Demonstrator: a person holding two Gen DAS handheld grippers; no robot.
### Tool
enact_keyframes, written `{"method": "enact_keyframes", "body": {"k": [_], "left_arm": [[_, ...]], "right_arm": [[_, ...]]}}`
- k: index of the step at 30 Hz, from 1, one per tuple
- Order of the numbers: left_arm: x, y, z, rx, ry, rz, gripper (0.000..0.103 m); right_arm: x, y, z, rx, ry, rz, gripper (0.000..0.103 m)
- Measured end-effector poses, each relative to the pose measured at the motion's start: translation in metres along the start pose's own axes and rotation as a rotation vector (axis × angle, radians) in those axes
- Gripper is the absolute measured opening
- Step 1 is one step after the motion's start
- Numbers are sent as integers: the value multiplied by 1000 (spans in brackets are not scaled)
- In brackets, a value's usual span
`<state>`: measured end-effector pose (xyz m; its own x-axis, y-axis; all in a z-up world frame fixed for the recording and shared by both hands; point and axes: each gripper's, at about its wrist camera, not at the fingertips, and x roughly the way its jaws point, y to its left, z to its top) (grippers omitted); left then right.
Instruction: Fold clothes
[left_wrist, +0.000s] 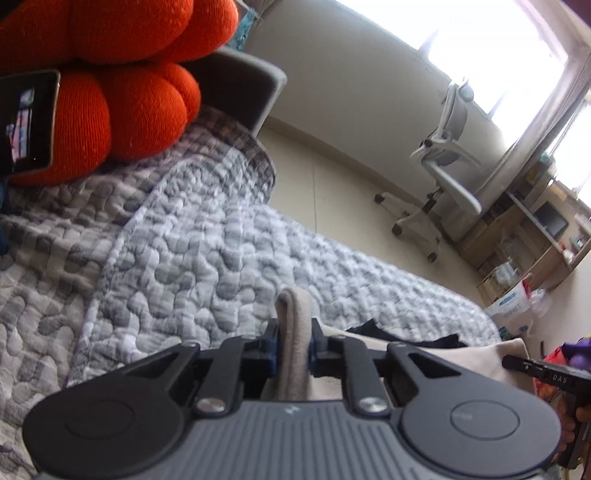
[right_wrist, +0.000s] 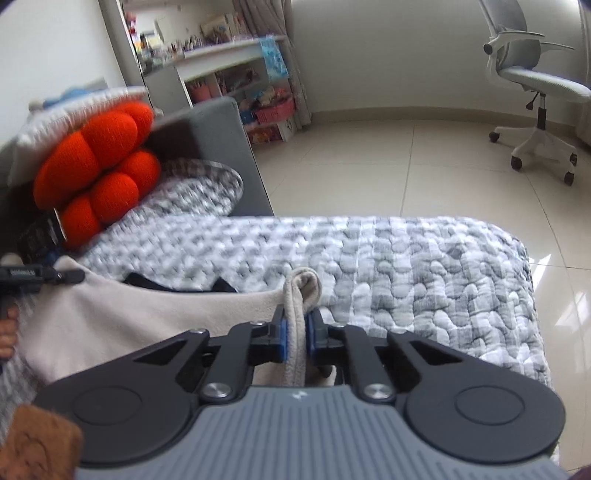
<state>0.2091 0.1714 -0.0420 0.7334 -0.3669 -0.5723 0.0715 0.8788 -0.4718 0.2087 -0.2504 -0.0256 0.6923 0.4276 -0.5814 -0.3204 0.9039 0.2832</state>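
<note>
Each gripper pinched a bunched edge of the beige garment (right_wrist: 122, 317): the left gripper (left_wrist: 294, 349) at one end, the right gripper (right_wrist: 295, 338) at the other, cloth stretched between them above the quilted bed (right_wrist: 424, 266). Folding looked barely begun; no finished crease showed, and every fold seemed left to make.

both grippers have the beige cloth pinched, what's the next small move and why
Probably carry both corners forward together. The left gripper and right gripper each clamp a bunched corner of the beige fleece garment, and the grey quilted bedspread ahead lies open.
</note>
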Motion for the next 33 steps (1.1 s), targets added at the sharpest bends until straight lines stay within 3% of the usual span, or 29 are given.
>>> {"method": "enact_keyframes", "body": {"k": [2,7,10,13,14,17,22,28,33], "left_arm": [[-7,3,3,-26,-25,-22,14],[5,5,0,-20,-10,30,14],[16,3,-5,25,27,90,16],[16,4,-4,14,25,84,18],[12,3,-2,10,6,68,16],[6,0,0,5,-22,46,15],[23,7,-8,-8,42,110,16],[5,4,-1,-38,-46,42,16],[11,6,-4,-36,-30,64,15]], "right_arm": [[-7,-5,3,41,-37,40,11],[25,-5,-8,37,37,-47,12],[29,-5,-9,41,48,-70,17],[21,-5,-6,39,20,-67,18],[16,-6,-5,43,-8,-54,13],[5,-6,-1,61,-63,-32,11],[32,-2,-12,25,31,-107,11],[8,0,-4,70,-98,-69,11],[23,0,-10,44,-47,-121,10]]}}
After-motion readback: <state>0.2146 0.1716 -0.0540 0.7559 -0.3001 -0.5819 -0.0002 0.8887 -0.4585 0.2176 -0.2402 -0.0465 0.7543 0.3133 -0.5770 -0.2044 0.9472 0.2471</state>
